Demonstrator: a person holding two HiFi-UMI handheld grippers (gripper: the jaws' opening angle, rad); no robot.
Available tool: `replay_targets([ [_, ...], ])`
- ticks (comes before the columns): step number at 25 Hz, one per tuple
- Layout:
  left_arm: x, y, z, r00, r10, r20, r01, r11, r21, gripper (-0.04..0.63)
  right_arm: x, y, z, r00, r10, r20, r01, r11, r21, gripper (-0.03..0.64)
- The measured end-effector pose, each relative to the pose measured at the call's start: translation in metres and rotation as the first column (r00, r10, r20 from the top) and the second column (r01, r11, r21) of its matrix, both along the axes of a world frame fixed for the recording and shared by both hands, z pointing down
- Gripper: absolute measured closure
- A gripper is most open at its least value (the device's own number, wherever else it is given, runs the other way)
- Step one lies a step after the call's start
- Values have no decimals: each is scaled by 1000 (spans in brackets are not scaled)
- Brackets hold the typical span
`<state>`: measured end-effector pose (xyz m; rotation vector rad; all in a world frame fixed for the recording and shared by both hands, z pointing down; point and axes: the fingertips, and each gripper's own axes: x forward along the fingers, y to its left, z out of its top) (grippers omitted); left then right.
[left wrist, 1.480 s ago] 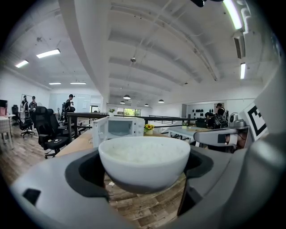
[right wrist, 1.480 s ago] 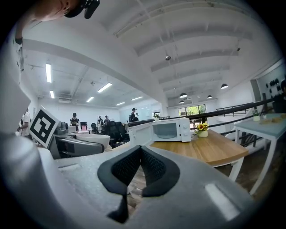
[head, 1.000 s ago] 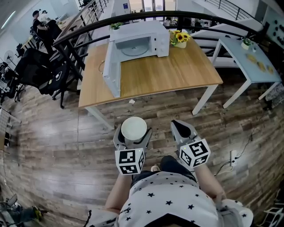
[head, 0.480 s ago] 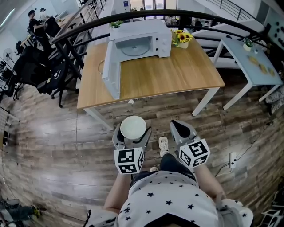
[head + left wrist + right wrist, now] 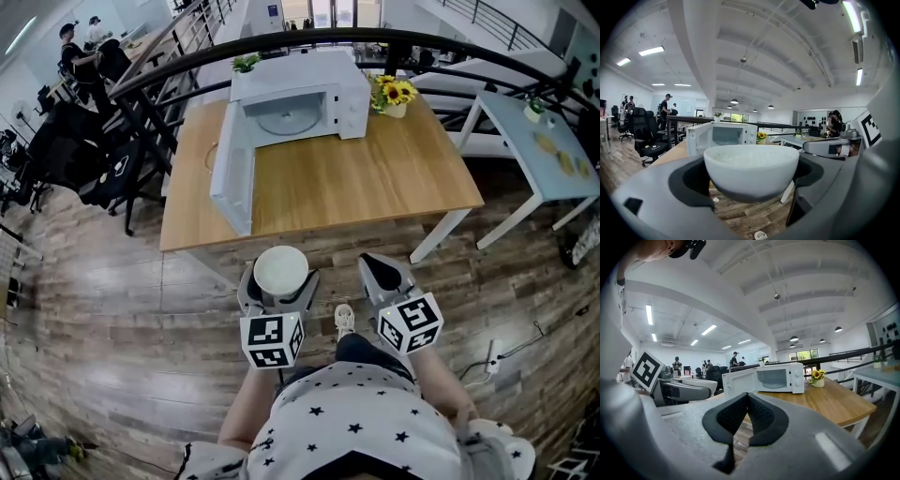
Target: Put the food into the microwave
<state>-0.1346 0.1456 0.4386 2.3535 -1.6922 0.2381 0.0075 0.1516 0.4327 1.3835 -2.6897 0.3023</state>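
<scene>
My left gripper (image 5: 280,277) is shut on a white bowl of food (image 5: 281,271), held over the wooden floor in front of the table; the same bowl (image 5: 751,169) fills the left gripper view between the jaws. A white microwave (image 5: 300,91) stands at the far side of the wooden table (image 5: 347,178) with its door (image 5: 232,173) swung wide open to the left and its turntable empty. The microwave (image 5: 776,378) also shows in the right gripper view. My right gripper (image 5: 384,272) is shut and holds nothing, beside the left one; its pads (image 5: 761,416) meet.
A pot of sunflowers (image 5: 394,95) stands to the right of the microwave. A second light table (image 5: 544,150) is at the right, a black railing (image 5: 394,37) behind. Office chairs (image 5: 75,150) and people (image 5: 80,42) are at the far left. A shoe (image 5: 344,321) shows between the grippers.
The table and microwave have drawn closer and shifted slightly right in the head view as I step forward. Both grippers keep their pose, the bowl still held.
</scene>
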Motion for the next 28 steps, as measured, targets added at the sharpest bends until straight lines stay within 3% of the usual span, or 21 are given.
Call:
replay_targets([
  [18,30,-175,-24,998,-57,-20,57,998,-1,81,36,-179,-26,999,-33,0,33,999,8,611],
  [28,43,-242,-23,994,-104,-16,104,995,-5,81,52,-248,-22,997,-73,4,73,997,2,611],
])
